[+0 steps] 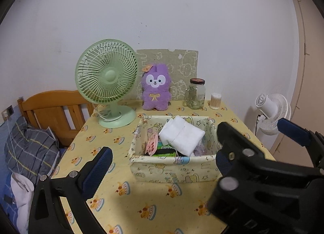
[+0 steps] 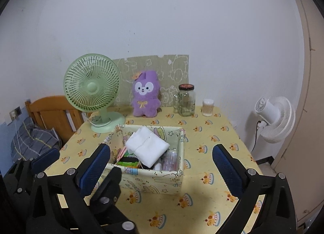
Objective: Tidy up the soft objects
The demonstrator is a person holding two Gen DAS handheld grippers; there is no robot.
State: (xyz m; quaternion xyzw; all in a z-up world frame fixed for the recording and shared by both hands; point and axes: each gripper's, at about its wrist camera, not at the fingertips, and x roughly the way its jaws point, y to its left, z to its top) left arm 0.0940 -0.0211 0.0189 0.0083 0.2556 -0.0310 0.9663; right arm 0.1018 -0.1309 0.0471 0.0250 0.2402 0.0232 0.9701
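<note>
Folded white cloth (image 2: 146,146) rests atop the fabric storage box (image 2: 149,179), at 12 o'clock from both wide, empty claws: left claw (image 1: 162,165), right claw (image 2: 162,169), apparently done placing

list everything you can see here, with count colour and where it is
fabric box: 1, pale yellow cartoon print, middle of the table
folded cloth: 1, white, on top of the packets in the box
plush toy: 1, purple, back of the table, upright against a printed board
desk fan: 1, green, back left of the table
glass jar: 1, clear with dark lid, right of the plush
cotton swab tub: 1, clear, right of the jar
tablecloth: 1, yellow with cake print
standing fan: 1, white, on the floor at right
bed headboard: 1, brown wood, left
left tongs: 1, black with blue pads, open, empty
right tongs: 1, same colours, open, empty
</note>
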